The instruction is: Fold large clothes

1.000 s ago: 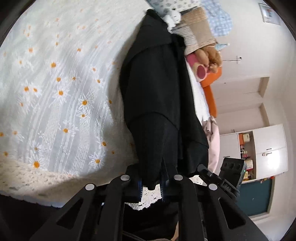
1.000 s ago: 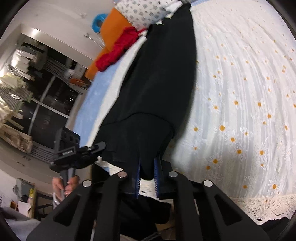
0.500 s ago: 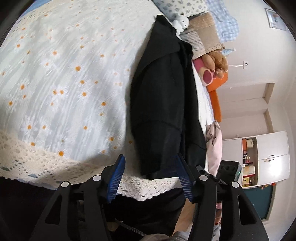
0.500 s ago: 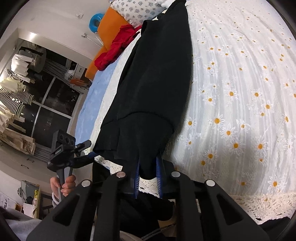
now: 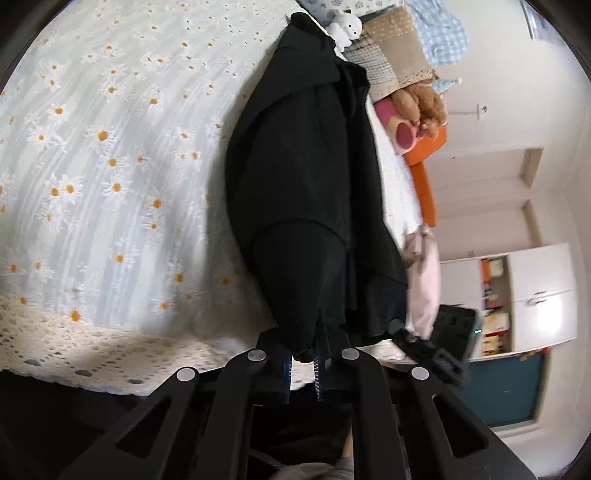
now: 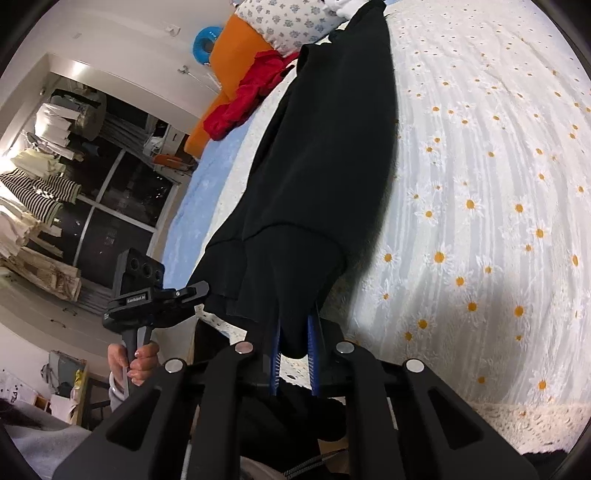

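Note:
A large black garment [image 5: 306,166] lies lengthwise on a white daisy-print bedspread [image 5: 110,166], reaching toward the pillows. My left gripper [image 5: 303,354] is shut on the garment's near hem at the bed's front edge. In the right wrist view the same black garment [image 6: 332,147] stretches away, and my right gripper [image 6: 293,354] is shut on another part of the near hem. The left gripper also shows in the right wrist view [image 6: 155,295], held by a hand. The right gripper shows in the left wrist view [image 5: 443,339].
Pillows [image 5: 391,48], a white plush toy [image 5: 345,26] and a brown plush [image 5: 421,103] sit at the bed's head. A pink cloth [image 5: 424,280] lies at the bed's edge. A red cloth [image 6: 243,107] lies on an orange cushion [image 6: 236,48]. White cabinets [image 5: 535,295] stand beyond.
Half a second ago my left gripper was open off the hem; now it is shut on the hem again. My right gripper stayed shut on the garment, which has shifted little.

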Motion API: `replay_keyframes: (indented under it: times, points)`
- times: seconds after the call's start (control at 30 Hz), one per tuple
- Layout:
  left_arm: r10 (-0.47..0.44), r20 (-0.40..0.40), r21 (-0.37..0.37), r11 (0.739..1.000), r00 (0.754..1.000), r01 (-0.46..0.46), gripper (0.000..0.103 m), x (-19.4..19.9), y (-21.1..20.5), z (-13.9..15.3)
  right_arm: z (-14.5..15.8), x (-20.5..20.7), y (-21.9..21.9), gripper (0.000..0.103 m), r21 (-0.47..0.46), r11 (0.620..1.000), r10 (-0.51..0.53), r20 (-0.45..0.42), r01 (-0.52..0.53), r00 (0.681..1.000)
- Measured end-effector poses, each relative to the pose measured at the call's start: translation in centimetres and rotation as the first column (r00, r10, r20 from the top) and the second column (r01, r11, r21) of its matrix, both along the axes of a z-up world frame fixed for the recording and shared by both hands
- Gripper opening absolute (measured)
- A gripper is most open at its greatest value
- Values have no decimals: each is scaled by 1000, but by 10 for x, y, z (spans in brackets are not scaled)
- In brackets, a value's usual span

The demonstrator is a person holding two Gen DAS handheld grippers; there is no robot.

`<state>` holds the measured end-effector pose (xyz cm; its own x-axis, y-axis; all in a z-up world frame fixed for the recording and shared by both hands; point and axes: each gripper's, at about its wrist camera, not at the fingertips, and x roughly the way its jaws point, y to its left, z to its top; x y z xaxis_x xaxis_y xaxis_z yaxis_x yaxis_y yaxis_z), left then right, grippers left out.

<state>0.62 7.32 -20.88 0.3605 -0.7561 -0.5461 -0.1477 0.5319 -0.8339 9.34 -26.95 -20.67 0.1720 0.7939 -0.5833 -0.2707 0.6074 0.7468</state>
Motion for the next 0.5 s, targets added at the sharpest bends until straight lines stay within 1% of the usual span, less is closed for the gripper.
replay_keyframes:
  times: [0.07, 0.13, 0.23, 0.3, 0.37, 0.4, 0.47, 0.5]
  points:
    - [10, -4, -96, 995, 1000, -11, 13, 3, 4, 0, 1, 4, -1, 12, 14, 1000, 13, 0, -13, 1000]
    - [13, 24, -176, 984, 1000, -8, 13, 14, 7, 12, 6, 9, -3, 12, 50, 999, 17, 2, -17, 1000]
    - [0, 80, -225, 974, 997, 18, 13, 39, 6, 32, 23, 26, -11, 12, 103, 995, 9, 28, -12, 1000]
    - [-8, 104, -232, 972, 995, 32, 13, 63, 5, 43, 36, 43, -15, 12, 119, 993, -6, 57, -1, 998]
    - [-22, 132, -212, 976, 991, 50, 13, 93, 2, 55, 50, 65, -15, 12, 113, 994, -19, 93, 9, 996]
    - [-24, 144, -203, 978, 989, 54, 13, 114, 1, 61, 56, 76, -14, 12, 107, 994, -22, 108, 10, 994]
    - [-22, 159, -190, 980, 987, 53, 9, 149, 1, 69, 66, 103, -10, 11, 98, 995, -27, 130, 14, 991]
    - [-24, 166, -170, 984, 986, 52, 9, 171, 2, 73, 69, 118, -7, 11, 94, 995, -29, 135, 16, 990]
